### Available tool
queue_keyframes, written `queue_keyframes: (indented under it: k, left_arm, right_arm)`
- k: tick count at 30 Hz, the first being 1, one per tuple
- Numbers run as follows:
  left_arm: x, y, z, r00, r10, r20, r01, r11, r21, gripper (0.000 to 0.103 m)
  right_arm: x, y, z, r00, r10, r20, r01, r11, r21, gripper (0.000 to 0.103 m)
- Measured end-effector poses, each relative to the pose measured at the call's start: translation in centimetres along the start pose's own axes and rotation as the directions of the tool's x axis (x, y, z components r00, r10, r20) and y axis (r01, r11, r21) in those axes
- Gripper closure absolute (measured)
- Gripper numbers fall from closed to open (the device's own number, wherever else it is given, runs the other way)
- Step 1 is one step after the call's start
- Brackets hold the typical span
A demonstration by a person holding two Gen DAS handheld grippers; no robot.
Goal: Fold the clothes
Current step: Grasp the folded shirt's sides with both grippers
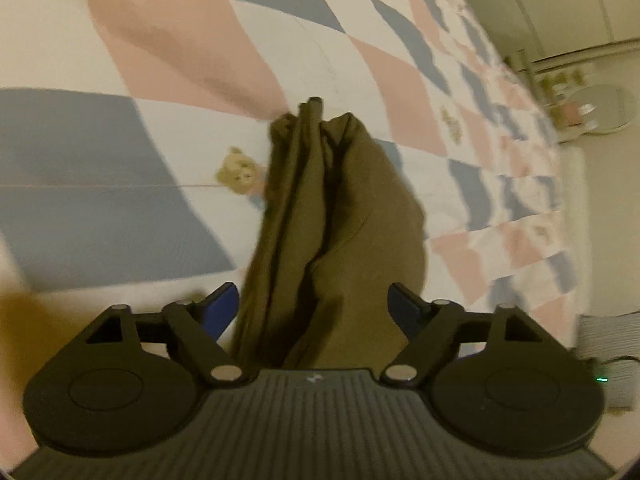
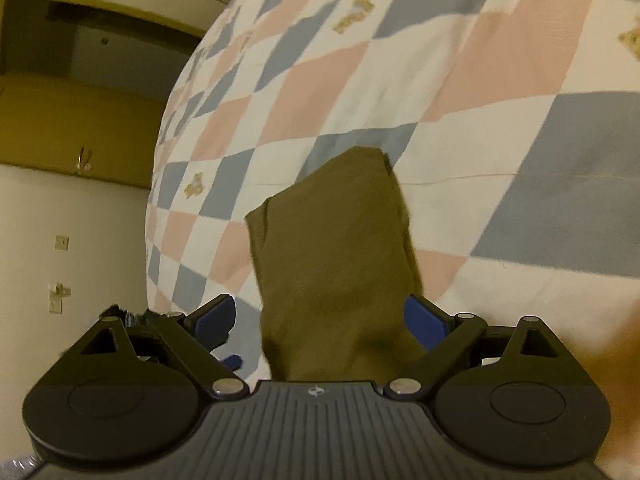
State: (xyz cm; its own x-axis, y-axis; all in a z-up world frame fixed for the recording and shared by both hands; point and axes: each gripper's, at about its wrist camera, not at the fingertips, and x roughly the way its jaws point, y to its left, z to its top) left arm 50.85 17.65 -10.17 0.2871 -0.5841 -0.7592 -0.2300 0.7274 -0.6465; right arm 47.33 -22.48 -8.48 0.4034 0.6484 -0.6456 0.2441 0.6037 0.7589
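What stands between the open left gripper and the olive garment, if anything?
Nothing visible does. The olive garment already lies between the spread blue pads of the left gripper, with the checked quilt beneath it. The pads do not appear to press on the cloth.

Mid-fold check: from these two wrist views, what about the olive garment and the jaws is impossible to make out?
- Left wrist view: the olive garment's near end is hidden behind the left gripper; motion blur smears its folds.
- Right wrist view: the garment's lower part disappears behind the right gripper.
- Both views: garment type and overall shape stay unclear, since only a bunched strip shows.
- Both views: jaws stand wide; whether cloth touches the pads is unclear.
- Left wrist view: shelf items too small and blurred.
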Motion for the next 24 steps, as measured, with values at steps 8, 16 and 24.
queue_keyframes:
  k: [8, 16, 24]
  left_arm:
    - [3.9, 2.3, 1.4, 0.993, -0.107, -0.057, 0.105, 0.994, -0.038, 0.013]
    - [6.8, 1.2, 1.7, 0.985, -0.149, -0.092, 0.152, 0.988, 0.025, 0.018]
    - [5.9, -0.8, 0.6, 0.998, -0.046, -0.045, 0.051, 0.993, 0.104, 0.071]
  right_arm:
    - [4.5, -2.9, 2.2, 0.999, 0.042, -0.008, -0.041, 0.996, 0.073, 0.009]
    - [8.6, -5.2, 2.8, 0.995, 0.063, -0.083, -0.054, 0.993, 0.108, 0.015]
    - [11.1, -4.9, 2.3, 0.992, 0.079, -0.098, -0.073, 0.995, 0.064, 0.051]
